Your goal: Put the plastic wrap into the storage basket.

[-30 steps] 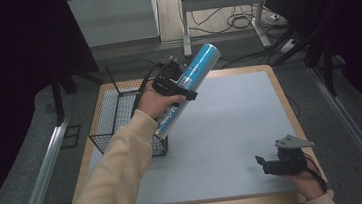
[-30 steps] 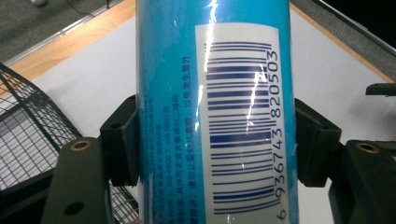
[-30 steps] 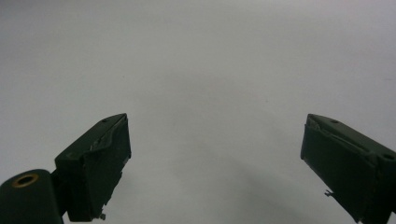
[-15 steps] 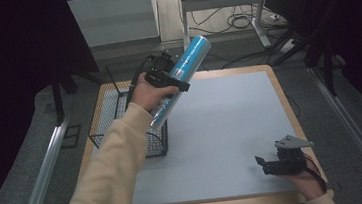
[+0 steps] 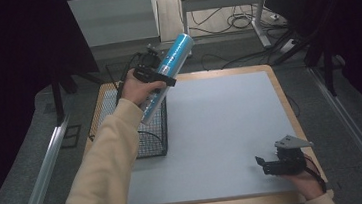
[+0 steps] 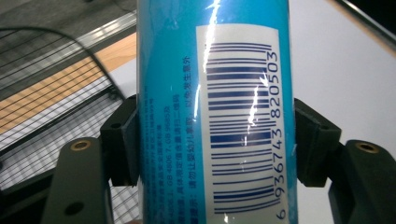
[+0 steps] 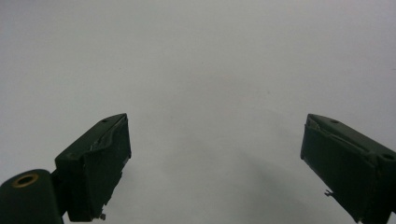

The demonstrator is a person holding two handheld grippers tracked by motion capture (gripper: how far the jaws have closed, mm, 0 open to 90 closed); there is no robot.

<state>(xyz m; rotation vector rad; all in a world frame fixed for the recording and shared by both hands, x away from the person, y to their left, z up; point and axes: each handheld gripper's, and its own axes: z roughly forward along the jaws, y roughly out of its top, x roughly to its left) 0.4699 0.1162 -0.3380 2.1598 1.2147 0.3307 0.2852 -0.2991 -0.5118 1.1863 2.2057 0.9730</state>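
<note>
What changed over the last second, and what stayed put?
The left gripper, clamped on the blue can throughout, carried it leftward and a little farther back, so it now hangs tilted over the wire basket. The right gripper stayed open and unmoved at the near right of the table.

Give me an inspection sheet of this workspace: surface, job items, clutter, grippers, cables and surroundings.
Surface: grey mat on a wooden table, bare where visible.
Job's things: blue cylinder with a barcode label, held tilted above the wire basket at the table's left edge.
Clutter: nothing seen.
Grippers: left gripper shut on the blue cylinder; right gripper open, low over the mat near the front right corner.
Cables: loose cables on the floor beyond the table.
Surroundings: metal desk legs, dark curtains at both sides.
</note>
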